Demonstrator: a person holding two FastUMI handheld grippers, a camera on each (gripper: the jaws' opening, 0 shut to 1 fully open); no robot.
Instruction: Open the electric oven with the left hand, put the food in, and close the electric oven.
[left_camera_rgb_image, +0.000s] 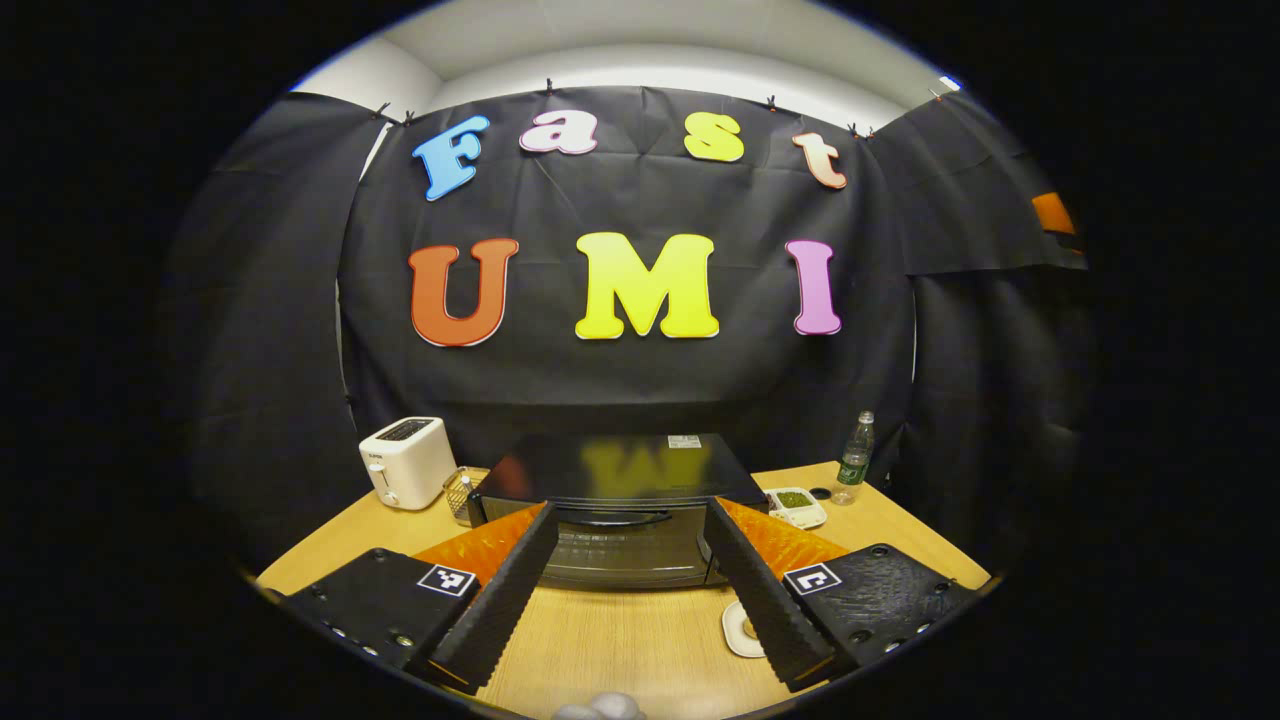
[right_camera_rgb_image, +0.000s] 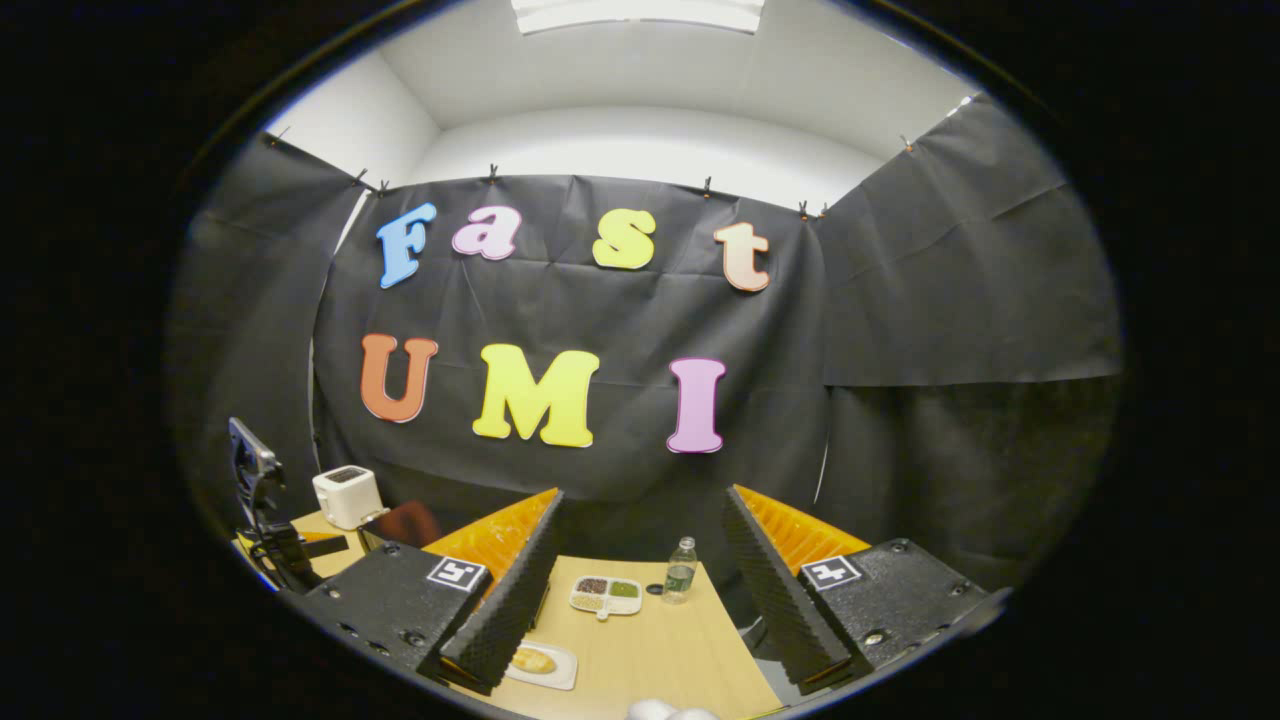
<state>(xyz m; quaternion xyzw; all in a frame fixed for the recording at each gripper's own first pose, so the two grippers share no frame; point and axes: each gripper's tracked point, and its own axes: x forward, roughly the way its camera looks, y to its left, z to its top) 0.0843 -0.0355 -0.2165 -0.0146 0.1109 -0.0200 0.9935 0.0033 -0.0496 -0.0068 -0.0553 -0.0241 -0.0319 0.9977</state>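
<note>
The black electric oven (left_camera_rgb_image: 620, 470) stands in the middle of the wooden table (left_camera_rgb_image: 620, 650), its glass door shut and its bar handle (left_camera_rgb_image: 625, 518) facing me. My left gripper (left_camera_rgb_image: 630, 512) is open, level with the oven front and short of the handle, its fingers framing the door. A bread roll lies on a small white plate (right_camera_rgb_image: 540, 662) near the table's front; that plate (left_camera_rgb_image: 738, 630) sits partly behind a finger in the left gripper view. My right gripper (right_camera_rgb_image: 642, 495) is open and empty, held above the table's right part.
A white toaster (left_camera_rgb_image: 405, 460) and a wire basket (left_camera_rgb_image: 462, 492) stand left of the oven. To its right are a divided dish (right_camera_rgb_image: 605, 595) and a plastic bottle (right_camera_rgb_image: 681, 570). A black rig (right_camera_rgb_image: 255, 480) shows at the far left in the right gripper view.
</note>
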